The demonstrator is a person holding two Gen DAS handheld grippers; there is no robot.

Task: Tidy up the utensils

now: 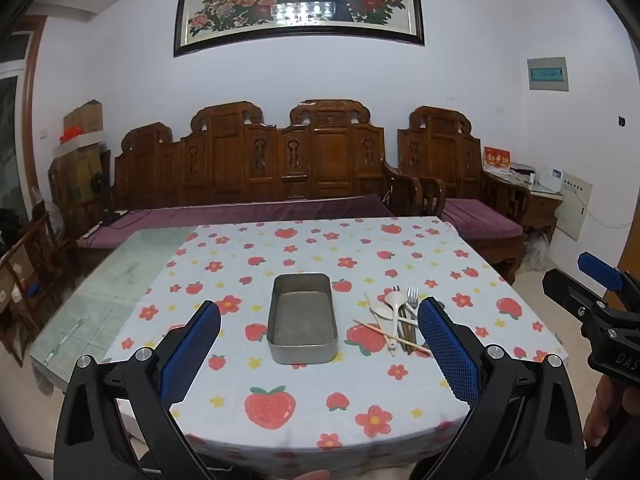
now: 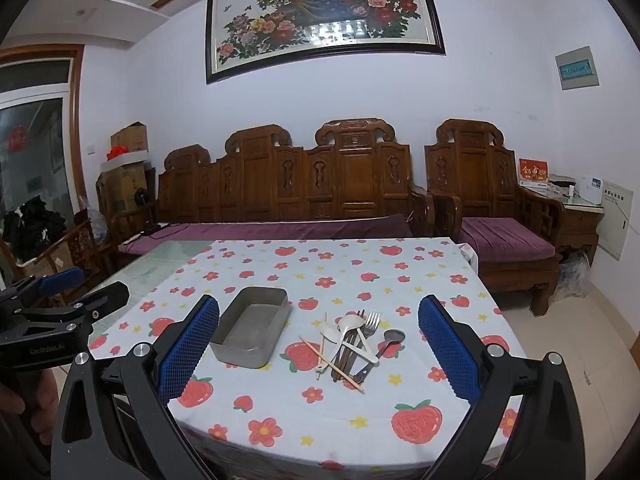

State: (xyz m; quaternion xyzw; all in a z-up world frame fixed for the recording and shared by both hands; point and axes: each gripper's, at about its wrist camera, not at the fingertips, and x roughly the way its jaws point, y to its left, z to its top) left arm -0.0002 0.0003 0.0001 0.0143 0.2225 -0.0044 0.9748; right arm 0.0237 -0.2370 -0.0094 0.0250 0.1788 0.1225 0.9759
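Above the near table edge [image 2: 280,446], both grippers' jaws wide; tin [image 2: 252,326] just beside utensils [image 2: 352,344].

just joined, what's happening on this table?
Nothing is picked up yet. A person holds the left gripper and right gripper above the near edge of the table, both open and empty. An empty metal tray sits on the strawberry cloth, and beside it, to its right, lies a loose pile of utensils: white spoons, a fork, chopsticks, a metal spoon.

Empty rectangular metal tin [image 2: 253,326] on the bench, ahead-left of the right gripper [image 2: 318,344], jumbled pile of utensils [image 2: 352,344] just right of it, directly ahead
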